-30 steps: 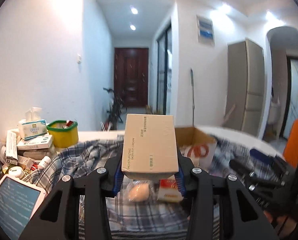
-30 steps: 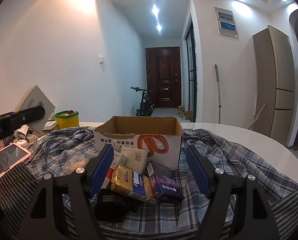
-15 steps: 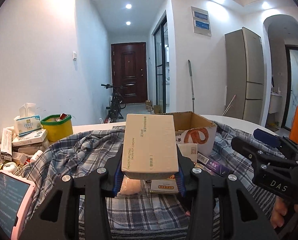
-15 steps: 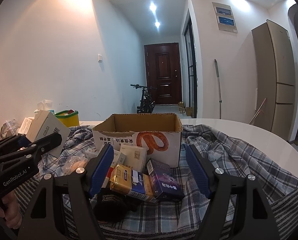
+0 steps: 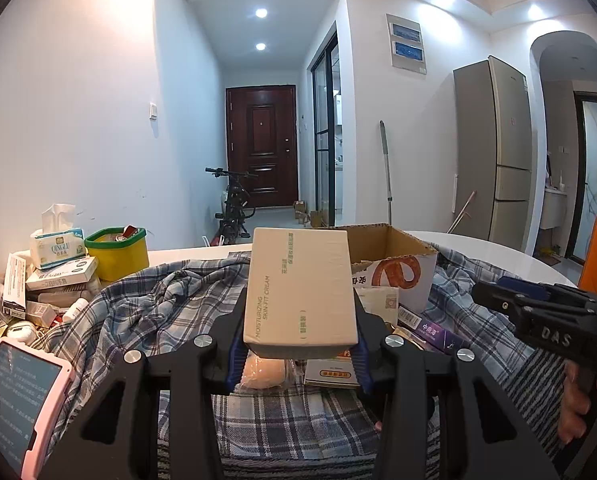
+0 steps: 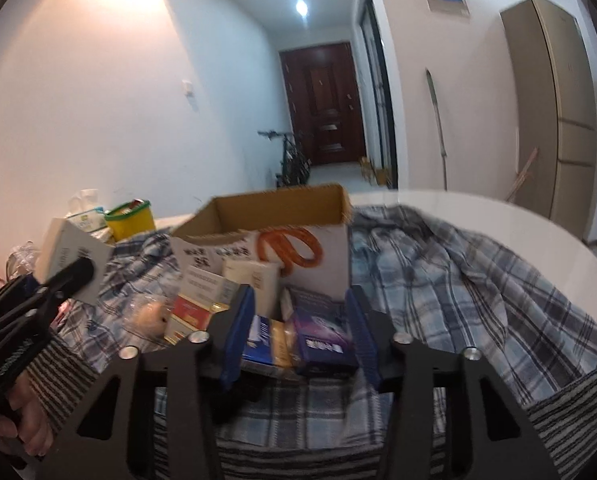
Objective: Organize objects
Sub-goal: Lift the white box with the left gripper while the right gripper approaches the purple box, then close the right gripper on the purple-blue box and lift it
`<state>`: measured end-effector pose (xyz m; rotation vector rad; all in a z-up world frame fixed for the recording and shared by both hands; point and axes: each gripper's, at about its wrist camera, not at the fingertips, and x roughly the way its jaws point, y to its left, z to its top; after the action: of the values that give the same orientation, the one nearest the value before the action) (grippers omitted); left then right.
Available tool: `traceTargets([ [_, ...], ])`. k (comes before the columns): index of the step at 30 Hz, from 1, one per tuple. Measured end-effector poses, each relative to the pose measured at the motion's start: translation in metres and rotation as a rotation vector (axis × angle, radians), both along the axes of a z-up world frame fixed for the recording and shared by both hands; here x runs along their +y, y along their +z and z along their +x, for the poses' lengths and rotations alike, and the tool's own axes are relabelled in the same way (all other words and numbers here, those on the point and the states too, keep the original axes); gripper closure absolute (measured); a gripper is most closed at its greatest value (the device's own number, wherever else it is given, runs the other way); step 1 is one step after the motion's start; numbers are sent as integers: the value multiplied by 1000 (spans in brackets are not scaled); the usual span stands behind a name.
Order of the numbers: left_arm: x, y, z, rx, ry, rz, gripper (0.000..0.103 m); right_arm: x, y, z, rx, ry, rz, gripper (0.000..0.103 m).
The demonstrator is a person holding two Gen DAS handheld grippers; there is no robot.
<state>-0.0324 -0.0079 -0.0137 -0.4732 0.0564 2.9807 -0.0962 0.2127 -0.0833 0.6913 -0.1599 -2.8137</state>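
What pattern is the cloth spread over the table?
Blue-and-white plaid cloth, clearest in the left wrist view.

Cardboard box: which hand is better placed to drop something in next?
Left. The left gripper already clamps the cream carton just short of the open cardboard box. The right gripper has jaws just closing around small boxes on the plaid cloth, nothing lifted.

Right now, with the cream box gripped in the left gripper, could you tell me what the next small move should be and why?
Probably carry the cream box forward over the open cardboard box: the left gripper already clamps it clear of the checked cloth, and the carton stands just behind. The right gripper, whose jaws have just been closing, is busy over the small packs.
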Motion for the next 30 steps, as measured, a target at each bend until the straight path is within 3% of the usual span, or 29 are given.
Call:
traceTargets([
  [5,1,-3,-8,-39,9,-3,58,8,-16,-24,-140,31,-68,65],
  [15,-3,-7,-12,-59,15,15,58,15,-45,-52,-337,12,-95,62],
  [26,2,-10,-16,-79,8,-7,58,16,-60,-60,-404,8,-106,43],
  [30,2,-10,-16,-80,8,-7,58,16,-62,-62,-421,12,-107,42],
])
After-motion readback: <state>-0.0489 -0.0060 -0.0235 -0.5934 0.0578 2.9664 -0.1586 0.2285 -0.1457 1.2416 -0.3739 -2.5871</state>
